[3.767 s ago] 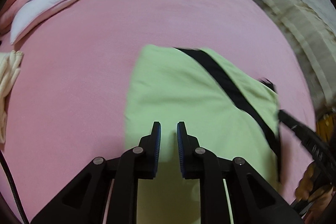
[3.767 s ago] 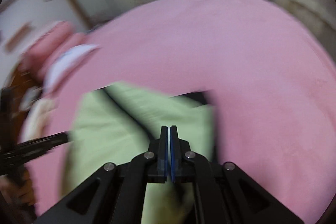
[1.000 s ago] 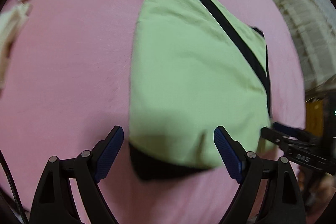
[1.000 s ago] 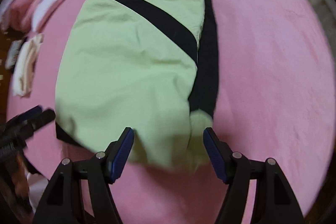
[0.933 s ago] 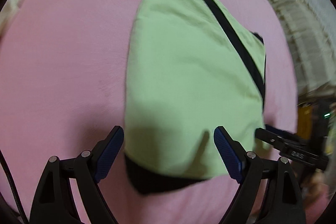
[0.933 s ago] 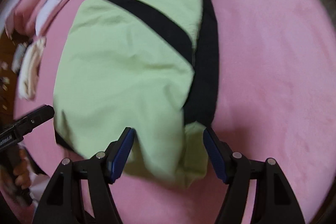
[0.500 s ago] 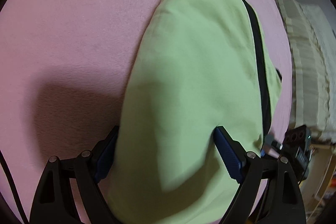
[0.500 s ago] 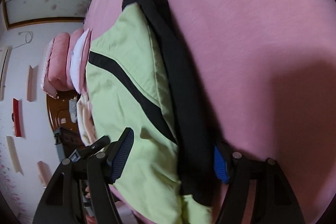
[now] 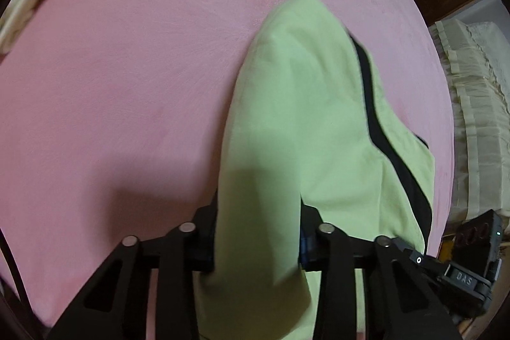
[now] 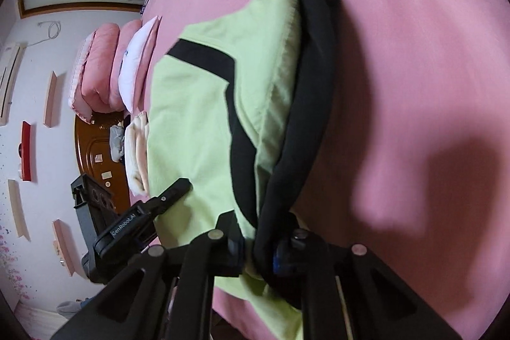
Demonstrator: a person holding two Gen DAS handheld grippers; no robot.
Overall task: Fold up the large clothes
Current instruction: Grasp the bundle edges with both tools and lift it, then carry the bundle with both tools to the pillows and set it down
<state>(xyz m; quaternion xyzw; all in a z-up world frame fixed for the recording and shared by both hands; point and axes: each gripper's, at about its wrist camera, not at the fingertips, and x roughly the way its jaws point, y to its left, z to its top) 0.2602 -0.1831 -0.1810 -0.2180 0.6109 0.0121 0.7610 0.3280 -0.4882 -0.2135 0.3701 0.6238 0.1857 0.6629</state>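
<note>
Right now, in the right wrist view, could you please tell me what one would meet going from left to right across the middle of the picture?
Wall → pink pillows → white pillow → green garment → its black edge → pink bedspread.

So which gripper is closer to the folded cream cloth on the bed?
Left. The left gripper clamps the green garment on the side toward the cream cloth; the right gripper pinches the garment's black edge on the far side.
</note>
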